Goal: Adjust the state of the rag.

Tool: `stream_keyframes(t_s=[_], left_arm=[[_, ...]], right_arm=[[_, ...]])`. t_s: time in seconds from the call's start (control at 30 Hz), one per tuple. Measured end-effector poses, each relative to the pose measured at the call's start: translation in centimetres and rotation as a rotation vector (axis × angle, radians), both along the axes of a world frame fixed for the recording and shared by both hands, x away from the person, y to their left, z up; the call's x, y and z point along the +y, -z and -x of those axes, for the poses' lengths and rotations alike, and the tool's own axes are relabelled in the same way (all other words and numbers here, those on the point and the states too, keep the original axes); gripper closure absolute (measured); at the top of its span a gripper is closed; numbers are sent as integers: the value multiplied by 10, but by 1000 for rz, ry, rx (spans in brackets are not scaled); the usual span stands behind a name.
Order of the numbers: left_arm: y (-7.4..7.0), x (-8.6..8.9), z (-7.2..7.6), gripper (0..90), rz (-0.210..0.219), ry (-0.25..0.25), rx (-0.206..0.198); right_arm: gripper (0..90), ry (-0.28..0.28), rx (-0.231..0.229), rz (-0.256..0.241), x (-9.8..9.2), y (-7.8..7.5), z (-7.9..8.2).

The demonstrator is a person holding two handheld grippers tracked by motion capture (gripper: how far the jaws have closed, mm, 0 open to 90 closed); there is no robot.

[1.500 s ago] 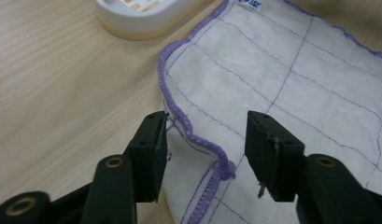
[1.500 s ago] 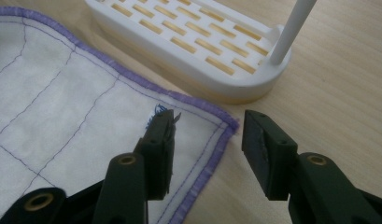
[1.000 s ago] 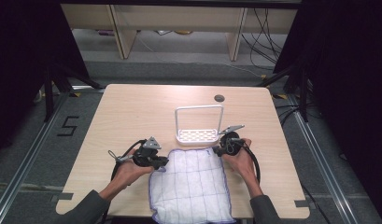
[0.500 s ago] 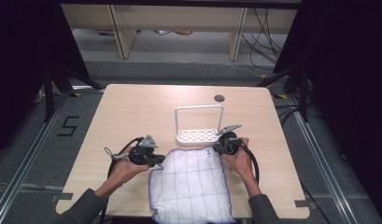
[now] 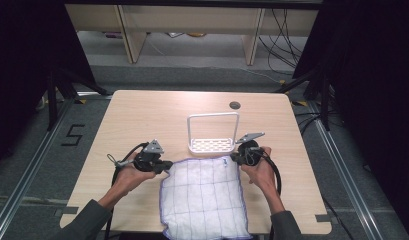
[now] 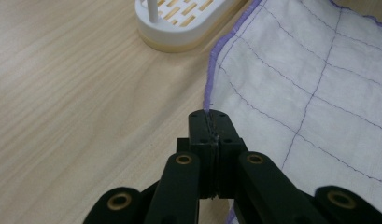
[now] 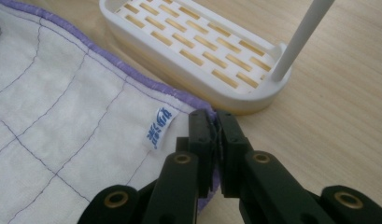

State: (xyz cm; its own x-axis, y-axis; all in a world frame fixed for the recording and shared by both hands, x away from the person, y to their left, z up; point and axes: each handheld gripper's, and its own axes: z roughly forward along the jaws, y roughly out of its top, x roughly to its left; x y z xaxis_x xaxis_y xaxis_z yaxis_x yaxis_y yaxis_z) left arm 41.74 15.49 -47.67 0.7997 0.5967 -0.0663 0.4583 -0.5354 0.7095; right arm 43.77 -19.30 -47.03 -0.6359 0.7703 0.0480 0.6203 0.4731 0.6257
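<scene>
— Pinching the cloth [image 5: 203, 197] at its two far corners, are you?

— You are. Your left gripper [image 6: 210, 125] has its jaws pressed together on the purple-stitched hem at the far left corner. Your right gripper [image 7: 213, 126] has its jaws nearly together, with the hem of the far right corner caught between them, just beside the small blue-printed label [image 7: 160, 127].

— And how does the cloth lie?

— Flat on the table [image 5: 142, 115], between your two hands, its long axis running from you toward the white rack [image 5: 213, 134]. The far edge lies just beside the rack's slotted base, and the near edge hangs over the table's near side.

— What can't you make out?

— The near edge is cut off at the bottom of the high view, so you cannot tell how far the cloth hangs. The label's print is too small to read. In the high view your left hand [image 5: 126, 175] and right hand [image 5: 260, 167] cover much of each gripper, and the jaws are too small there to judge.
</scene>
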Motion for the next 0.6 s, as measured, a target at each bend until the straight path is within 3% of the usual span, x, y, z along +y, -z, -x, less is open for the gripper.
stream_keyframes(t_s=[0.07, 0.27, 0.3, 0.4, 0.43, 0.6], left_arm=[[0, 0, -3, 884, 28, 4, 6], [-5, 2, -15, 884, 34, -7, -16], [-7, 1, -16, 885, 59, -21, -20], [-14, 1, -22, 886, 40, -2, -38], [-16, 0, -24, 886, 38, -2, -45], [-28, -6, -31, 886, 35, -2, -75]], right_arm=[[868, 10, -5, -6, -2, -1, 0], [868, 17, -22, -12, -6, -2, -1], [868, 12, -20, -5, -7, -3, -1], [868, 17, -40, -13, -7, -5, -3], [868, 24, -19, -12, -8, -9, -3], [870, 30, -46, -8, -12, -25, -4]])
